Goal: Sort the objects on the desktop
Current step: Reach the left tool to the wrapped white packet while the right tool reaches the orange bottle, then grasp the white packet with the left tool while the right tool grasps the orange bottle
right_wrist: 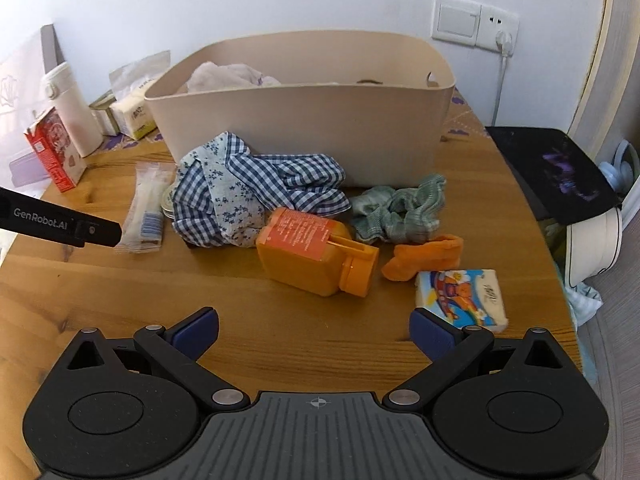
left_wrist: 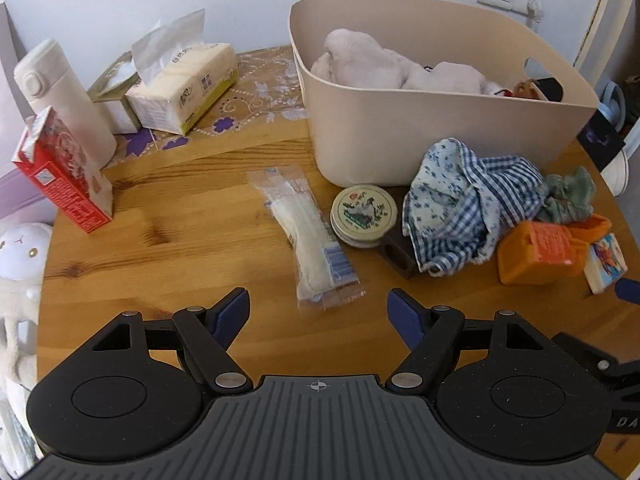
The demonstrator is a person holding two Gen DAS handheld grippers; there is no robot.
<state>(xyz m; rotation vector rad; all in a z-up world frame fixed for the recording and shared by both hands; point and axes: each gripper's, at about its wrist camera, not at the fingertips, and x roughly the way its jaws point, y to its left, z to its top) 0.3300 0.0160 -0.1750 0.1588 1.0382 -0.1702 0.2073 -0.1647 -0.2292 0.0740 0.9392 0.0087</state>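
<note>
A beige bin stands at the back of the wooden table with pale plush cloth inside. In front of it lie a blue checked cloth, a round tin, a clear packet, an orange bottle, a green sock, an orange sock and a small tissue pack. My left gripper is open and empty just before the packet. My right gripper is open and empty before the bottle.
At the back left stand a white flask, a red carton and tissue packs. A white plush toy sits off the left edge. A black stool stands right of the table. A wall socket is behind.
</note>
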